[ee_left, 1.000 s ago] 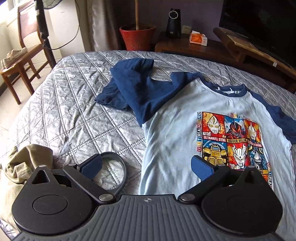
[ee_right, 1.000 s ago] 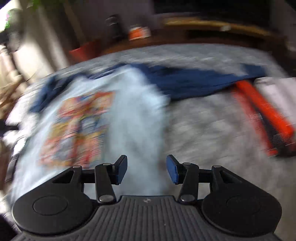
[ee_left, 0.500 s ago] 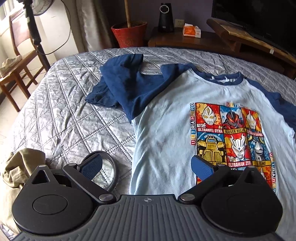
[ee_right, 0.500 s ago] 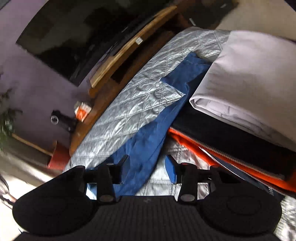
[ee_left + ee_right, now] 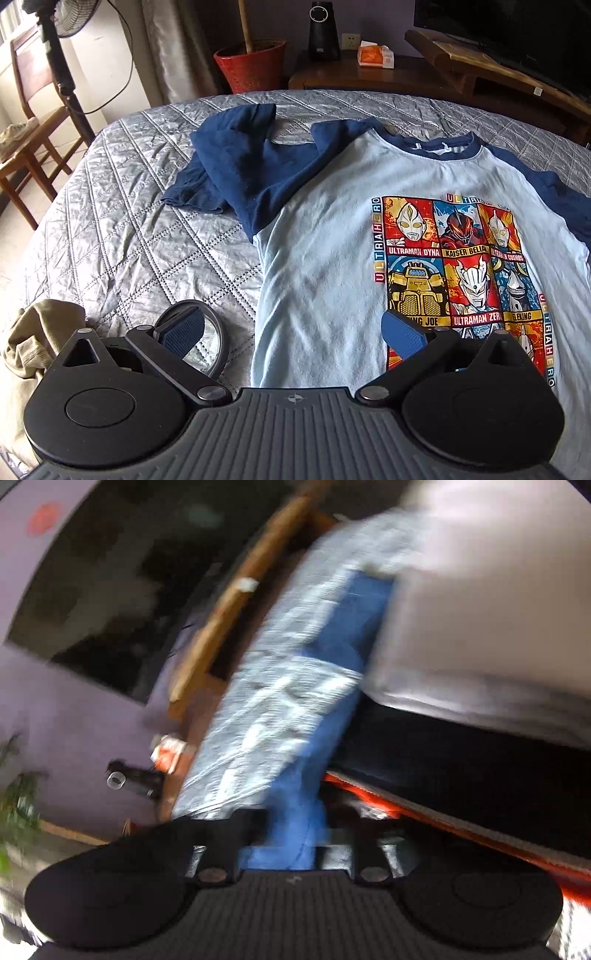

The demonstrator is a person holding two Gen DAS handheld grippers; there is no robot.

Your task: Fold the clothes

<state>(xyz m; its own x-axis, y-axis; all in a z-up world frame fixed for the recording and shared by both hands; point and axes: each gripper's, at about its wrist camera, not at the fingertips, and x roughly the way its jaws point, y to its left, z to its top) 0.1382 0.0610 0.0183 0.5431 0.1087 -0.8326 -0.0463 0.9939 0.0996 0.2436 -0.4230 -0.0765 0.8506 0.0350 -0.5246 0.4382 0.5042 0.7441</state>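
Pinching the blue sleeve [image 5: 291,834], right tool [image 5: 284,849] crowds stacked clothes [image 5: 480,775]; left tool [image 5: 291,332] gapes wide over T-shirt [image 5: 332,258].

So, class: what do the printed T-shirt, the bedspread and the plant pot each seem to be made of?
T-shirt: soft matte knit, probably cotton; it wrinkles limply.
Bedspread: shiny quilted fabric, satin-like; diamond stitching, silvery glints.
Plant pot: red and glossy, possibly glazed ceramic or plastic.

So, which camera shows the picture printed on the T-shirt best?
The left wrist view. There the T-shirt lies flat on the bed and the print is sharp and almost fully visible. The right wrist view is blurred and shows only a blue sleeve running into the right gripper; no print.
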